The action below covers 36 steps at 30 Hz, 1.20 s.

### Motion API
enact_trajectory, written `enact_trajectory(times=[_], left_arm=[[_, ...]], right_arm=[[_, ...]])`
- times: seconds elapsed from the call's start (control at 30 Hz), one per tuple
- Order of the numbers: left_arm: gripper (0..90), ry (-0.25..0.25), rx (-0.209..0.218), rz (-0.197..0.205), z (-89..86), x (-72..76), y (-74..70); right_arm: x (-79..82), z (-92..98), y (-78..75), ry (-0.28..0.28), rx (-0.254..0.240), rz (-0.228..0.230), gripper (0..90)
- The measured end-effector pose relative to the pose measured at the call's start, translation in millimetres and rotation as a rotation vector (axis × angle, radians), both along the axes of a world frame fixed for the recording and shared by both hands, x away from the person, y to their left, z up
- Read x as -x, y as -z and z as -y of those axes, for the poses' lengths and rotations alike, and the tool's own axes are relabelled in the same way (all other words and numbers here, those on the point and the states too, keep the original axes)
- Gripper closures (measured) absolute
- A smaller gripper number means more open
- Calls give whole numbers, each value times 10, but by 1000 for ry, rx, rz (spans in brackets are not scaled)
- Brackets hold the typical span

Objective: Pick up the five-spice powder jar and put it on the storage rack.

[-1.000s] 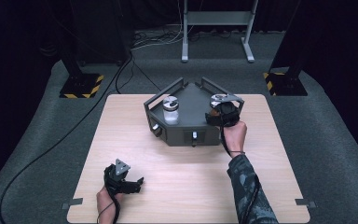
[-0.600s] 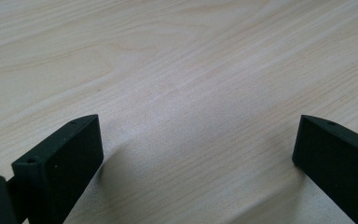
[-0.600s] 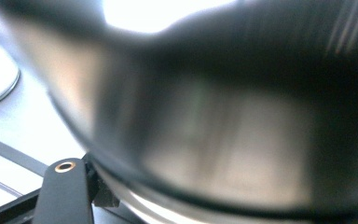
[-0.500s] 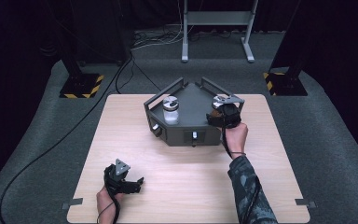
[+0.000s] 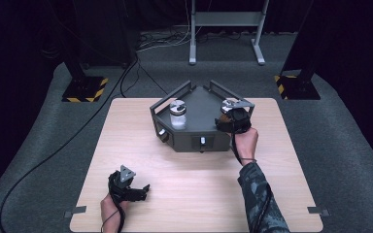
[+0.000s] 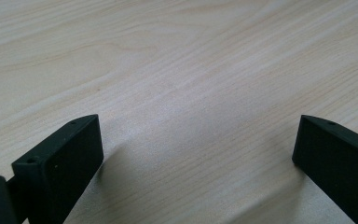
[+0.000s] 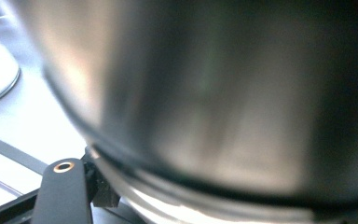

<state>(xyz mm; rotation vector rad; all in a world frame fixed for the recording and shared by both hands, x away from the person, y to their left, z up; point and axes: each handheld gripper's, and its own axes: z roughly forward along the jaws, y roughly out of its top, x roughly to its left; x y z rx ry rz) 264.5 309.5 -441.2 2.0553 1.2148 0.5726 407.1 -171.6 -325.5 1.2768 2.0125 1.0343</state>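
- The tabletop (image 5: 194, 194) carries one big piece: a dark metal stand (image 5: 201, 103) set at the middle of its far edge, handles up, likely there to keep the jars from turning
- Two jars sit in it: a pale jar (image 5: 178, 116) at the stand's left corner, untouched, and the second jar at the right corner, its metal lid (image 5: 229, 103) the thing being worked
- Right claw (image 5: 233, 121) comes in from the near side, jaws nearly closed and clamped on that lid, which looms blurred and close in the right gripper view (image 7: 223, 93), a grip for twisting by the look of it
- Left claw (image 5: 135, 190) rests near the tabletop's near left corner, jaws wide apart, holding nothing, bare wood between them (image 6: 198, 140)
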Motion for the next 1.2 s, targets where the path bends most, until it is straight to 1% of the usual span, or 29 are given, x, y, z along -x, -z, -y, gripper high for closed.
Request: enact_trajectory(times=[0.03,0.07,0.1,0.13,0.2,0.23,0.27,0.37,0.4,0.5,0.6,0.7,0.77,0.83,0.93,1.0,1.03,1.1,1.2], left_arm=[[17,0,0,-1,-1,-2,-1],[17,0,0,0,-1,-1,0],[17,0,1,-1,-1,-1,0],[17,0,1,-1,-1,-1,0],[17,0,1,-3,-4,-4,-2],[17,0,1,-3,-4,-5,-3],[17,0,2,-3,-4,-5,-2],[17,0,1,-3,-4,-4,-2],[16,0,2,-4,-5,-7,-3],[16,-1,5,-5,-7,-8,-1],[16,0,5,-5,-8,-9,-1],[15,3,6,-11,-17,-23,-7],[14,3,8,-12,-18,-24,-6],[14,3,6,-12,-17,-24,-8],[14,4,4,-10,-16,-23,-8],[14,4,3,-9,-14,-21,-8],[15,4,3,-9,-14,-21,-8],[14,3,1,-6,-8,-15,-7],[15,2,0,-4,-3,-9,-4]], right_arm=[[11,-11,6,2,5,6,264],[5,-13,2,1,2,2,197],[3,-5,0,-3,-2,1,168],[3,-5,0,-3,-2,1,168],[-13,14,-14,-17,-9,-11,76],[15,18,-15,-20,-10,1,40],[24,23,-23,-23,-14,1,20],[39,30,-51,-24,-17,-6,7],[87,32,-75,-27,-8,3,0],[138,59,-106,-37,-5,2,0],[259,119,-129,-43,2,6,0],[428,235,-98,-39,-13,19,0],[552,325,-44,-35,-28,19,0],[686,392,28,-24,-24,13,0],[935,488,206,12,-26,29,0],[1055,573,322,22,-39,15,0],[1100,599,367,27,-33,2,0],[1199,603,466,44,1,-11,0],[1291,625,607,58,34,-44,0]])
